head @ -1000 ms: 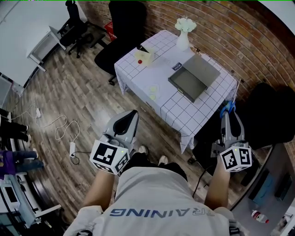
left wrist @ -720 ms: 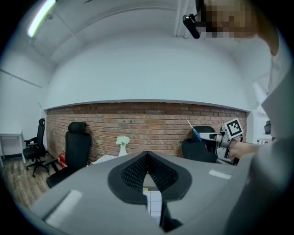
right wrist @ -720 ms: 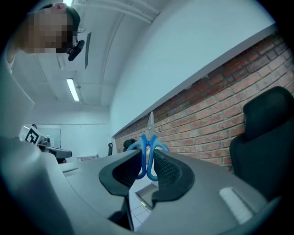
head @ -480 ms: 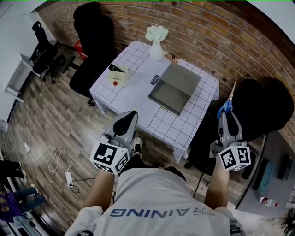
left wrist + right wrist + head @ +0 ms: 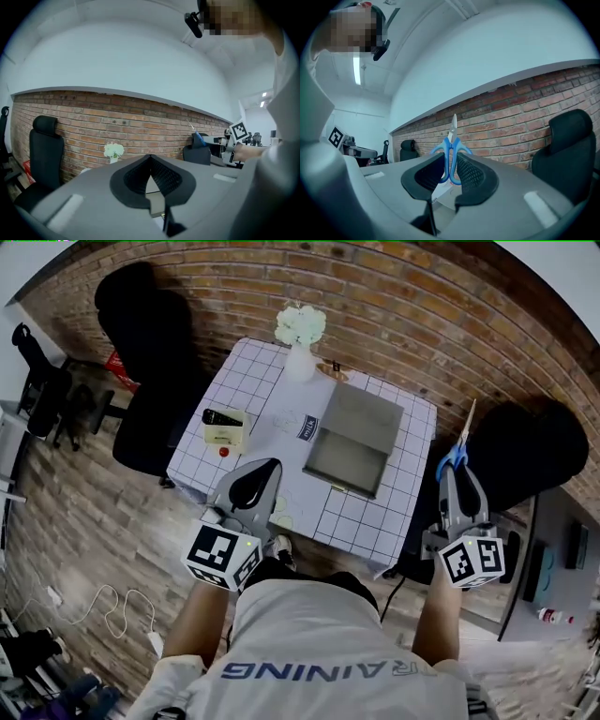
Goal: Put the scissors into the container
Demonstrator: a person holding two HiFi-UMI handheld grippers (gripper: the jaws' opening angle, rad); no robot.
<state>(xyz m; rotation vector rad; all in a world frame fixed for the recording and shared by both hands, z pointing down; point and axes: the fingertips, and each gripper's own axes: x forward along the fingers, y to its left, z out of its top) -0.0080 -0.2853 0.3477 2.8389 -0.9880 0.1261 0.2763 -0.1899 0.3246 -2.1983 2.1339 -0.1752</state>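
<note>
The jaws of my right gripper (image 5: pixel 450 163) are pinched partway closed on the loops of the blue-handled scissors (image 5: pixel 452 140), whose steel blades point ahead toward the brick wall (image 5: pixel 520 112). The jaws of my left gripper (image 5: pixel 151 161) meet at their tips, holding nothing. Both grippers hang short of the white grid-clothed desk (image 5: pixel 253 395), where the grey rectangular container (image 5: pixel 354 439) sits, well apart from the scissors.
</note>
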